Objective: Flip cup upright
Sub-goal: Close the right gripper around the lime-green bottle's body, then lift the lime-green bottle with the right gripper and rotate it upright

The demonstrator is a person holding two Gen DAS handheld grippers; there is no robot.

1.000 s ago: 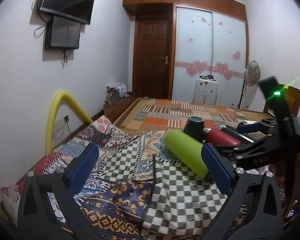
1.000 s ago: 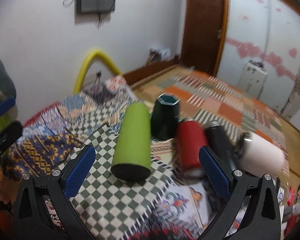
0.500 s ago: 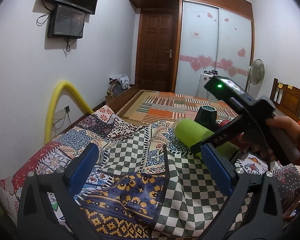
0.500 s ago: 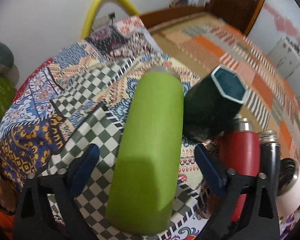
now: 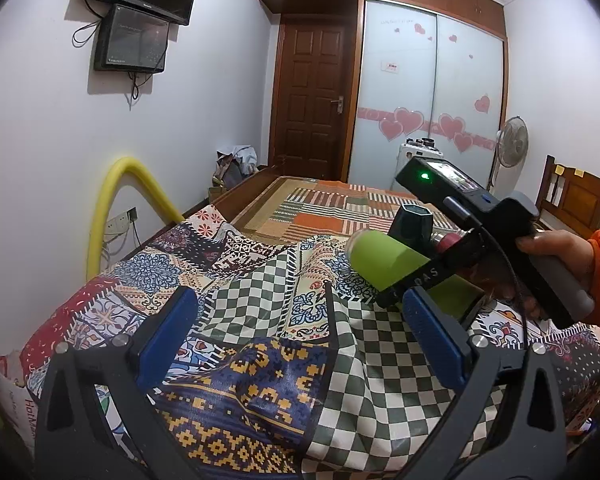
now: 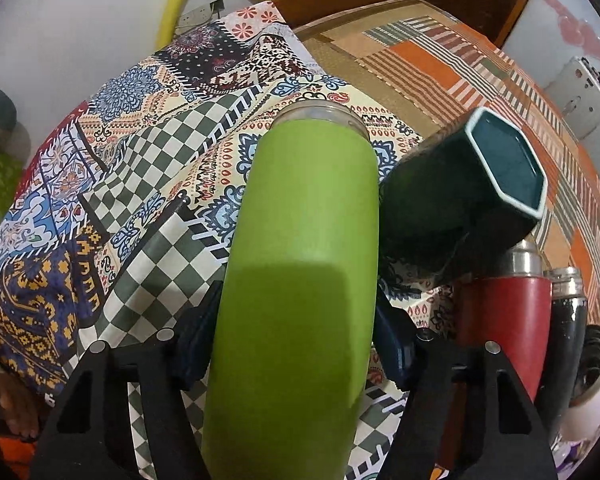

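Right now the green cup (image 6: 300, 280) lies on its side on the patterned cloth covering the bed (image 5: 260, 312), toward the right-hand edge, its clear-rimmed mouth pointing away from your right gripper (image 6: 288, 344). That gripper's jaws sit against both flanks of the cup near its closed base and look pressed onto it.

Your main risk is the hold itself. The cup is smooth and round, and you are gripping near one end, so when you swing it up it may pivot or slide between the jaws. A second risk is the dark green hexagonal cup (image 6: 472, 192), which stands just beside the green cup's right flank; a wide arc could knock it over. The red bottle (image 6: 504, 304), black bottle (image 6: 568, 328) and white cup (image 6: 596, 376) lie close behind that. The cloth is soft and rumpled, so the cup may also topple once set on its base.

Your left gripper (image 5: 300, 340) hangs wide open over the cloth's near-left area, holding nothing.

Half a second ago your right jaws stood well apart with the cup between them, untouched; now they have closed onto it. A second ago that gripper was further back, with the whole row of cups in sight.
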